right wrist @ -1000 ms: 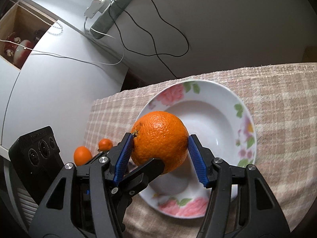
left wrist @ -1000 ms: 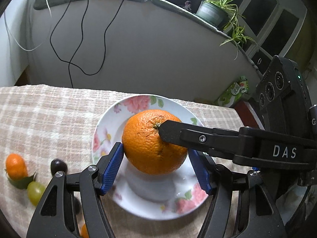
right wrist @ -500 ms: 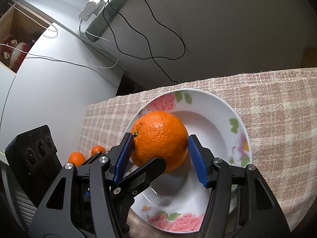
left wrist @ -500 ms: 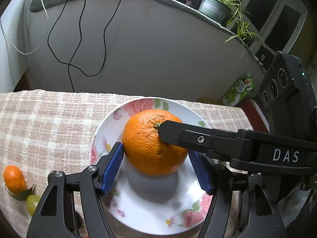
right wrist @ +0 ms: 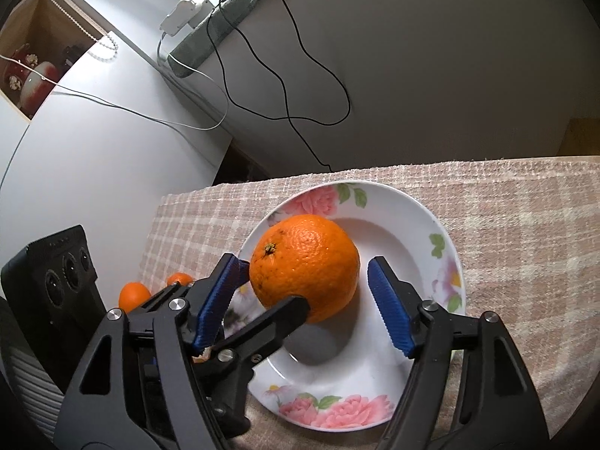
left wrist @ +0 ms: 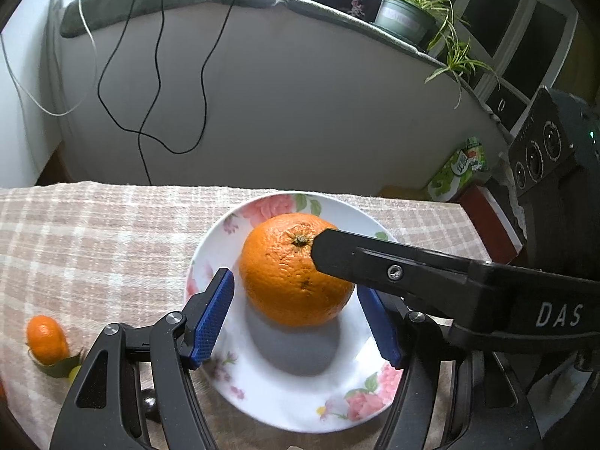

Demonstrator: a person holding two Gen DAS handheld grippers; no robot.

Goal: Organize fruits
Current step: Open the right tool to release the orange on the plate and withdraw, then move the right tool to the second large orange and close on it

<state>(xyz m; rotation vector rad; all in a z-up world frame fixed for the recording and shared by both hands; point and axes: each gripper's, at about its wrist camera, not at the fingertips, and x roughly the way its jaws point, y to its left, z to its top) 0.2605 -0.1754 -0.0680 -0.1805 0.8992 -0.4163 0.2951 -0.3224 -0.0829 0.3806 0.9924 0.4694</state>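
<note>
A large orange (left wrist: 296,270) rests in a white flowered plate (left wrist: 285,401) on the checked tablecloth. It also shows in the right wrist view (right wrist: 303,266), in the plate (right wrist: 412,217). My left gripper (left wrist: 296,318) is open, its blue pads on either side of the orange with gaps. My right gripper (right wrist: 307,303) is open too, pads apart from the orange. One right finger (left wrist: 412,273) crosses in front of the orange. A small tangerine (left wrist: 47,339) on a leaf lies left of the plate.
Two small tangerines (right wrist: 134,294) lie left of the plate in the right wrist view. A dark fruit (left wrist: 150,405) and a green one (left wrist: 74,373) sit under my left gripper. A wall with hanging cables (left wrist: 150,86) stands behind the table; a potted plant (left wrist: 405,18) is on the sill.
Both grippers have opened and let go of the orange, which now rests in the plate. Both have drawn back slightly and the pads stand clear of it.
</note>
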